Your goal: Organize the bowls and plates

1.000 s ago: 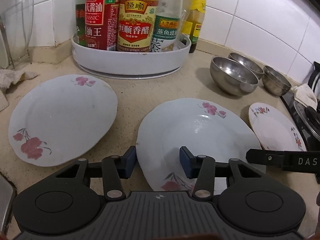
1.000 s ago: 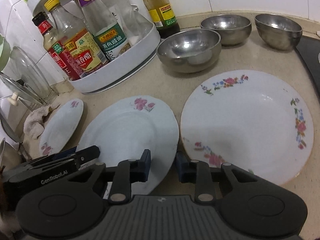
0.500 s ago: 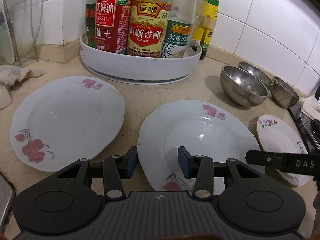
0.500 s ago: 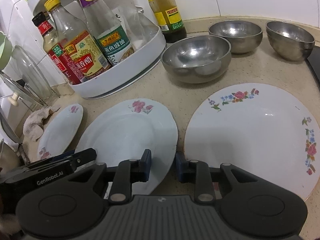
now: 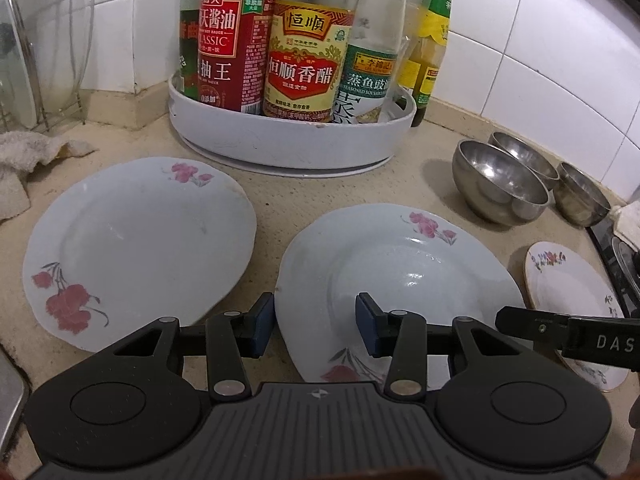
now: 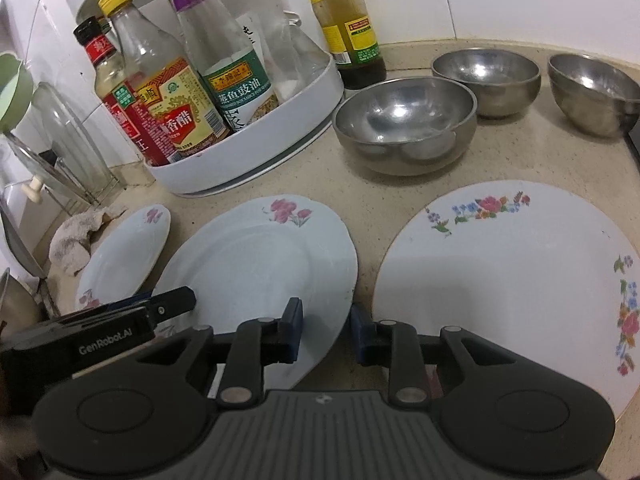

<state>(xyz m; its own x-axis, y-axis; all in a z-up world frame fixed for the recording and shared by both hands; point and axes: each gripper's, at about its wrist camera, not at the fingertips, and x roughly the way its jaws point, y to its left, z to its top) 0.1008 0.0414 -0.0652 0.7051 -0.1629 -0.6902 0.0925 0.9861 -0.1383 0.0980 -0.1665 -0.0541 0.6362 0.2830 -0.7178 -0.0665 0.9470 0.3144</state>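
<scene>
Three white flowered plates lie flat on the beige counter: a left plate (image 5: 136,248) (image 6: 124,252), a middle plate (image 5: 396,280) (image 6: 260,268) and a right plate with a gold rim (image 6: 508,280) (image 5: 568,292). Three steel bowls (image 6: 404,124) (image 6: 486,76) (image 6: 592,92) stand behind them, also in the left wrist view (image 5: 500,182). My left gripper (image 5: 316,330) is open and empty over the near edge of the middle plate. My right gripper (image 6: 326,332) is open and empty above the gap between the middle and right plates.
A white round tray (image 5: 292,148) (image 6: 256,160) holding several sauce bottles stands at the back. A cloth (image 5: 24,156) and a wire rack with glass lids (image 6: 60,160) are at the left. A stove edge (image 5: 616,248) is at the right.
Both grippers have drawn back a little and slid left, so the plates and bottles appear shifted in view. Both stay open. No plate or bowl has moved.
</scene>
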